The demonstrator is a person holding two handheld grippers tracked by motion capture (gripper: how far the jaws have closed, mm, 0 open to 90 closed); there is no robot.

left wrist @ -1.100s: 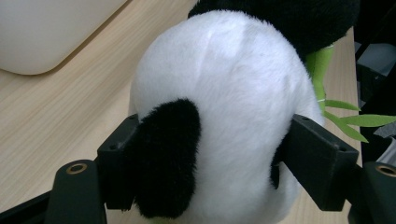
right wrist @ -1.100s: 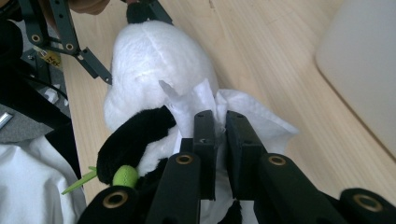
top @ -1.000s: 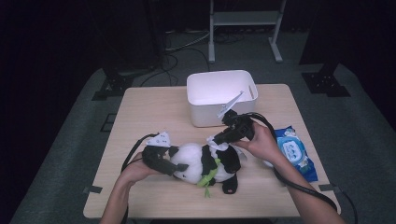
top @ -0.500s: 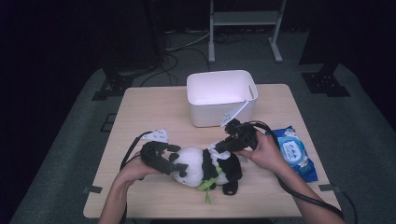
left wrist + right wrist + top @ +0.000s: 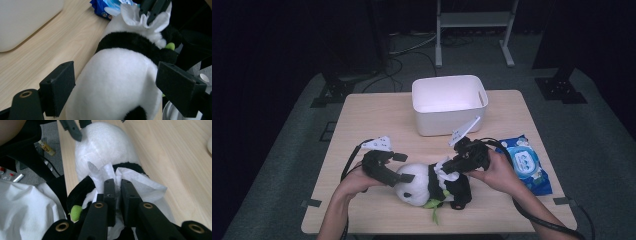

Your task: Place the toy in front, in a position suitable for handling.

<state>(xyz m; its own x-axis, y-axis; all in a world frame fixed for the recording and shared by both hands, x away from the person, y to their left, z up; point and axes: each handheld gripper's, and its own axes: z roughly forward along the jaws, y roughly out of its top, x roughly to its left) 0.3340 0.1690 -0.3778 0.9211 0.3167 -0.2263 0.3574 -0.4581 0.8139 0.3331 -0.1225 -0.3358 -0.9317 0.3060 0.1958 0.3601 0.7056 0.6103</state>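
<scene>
A plush panda (image 5: 432, 184) lies on its side on the worktop (image 5: 362, 125), its white head toward the left tongs (image 5: 404, 167) and its black-and-white body toward the right tongs (image 5: 446, 169). A white wipe (image 5: 140, 185) rests on the panda's body, pinched between the nearly closed jaws of the right tongs, which press it down onto the plush just behind the black band of fur. The left tongs have just been opening; their jaws stand wide on either side of the panda's head, with the head between the pads (image 5: 58, 87) and the pads not pressing on it in the left gripper view. A small green piece (image 5: 432, 204) sticks out from the panda's underside, on the near side of the right tongs. Just beyond the right tongs, toward the far edge of the worktop, stands a white tub (image 5: 449, 102). On the outer side of the right hand (image 5: 502, 172) lies a blue pack of wipes (image 5: 526, 162), flat on the worktop and near the hand. The left hand (image 5: 354, 182) grips its tongs near the front edge of the worktop.
</scene>
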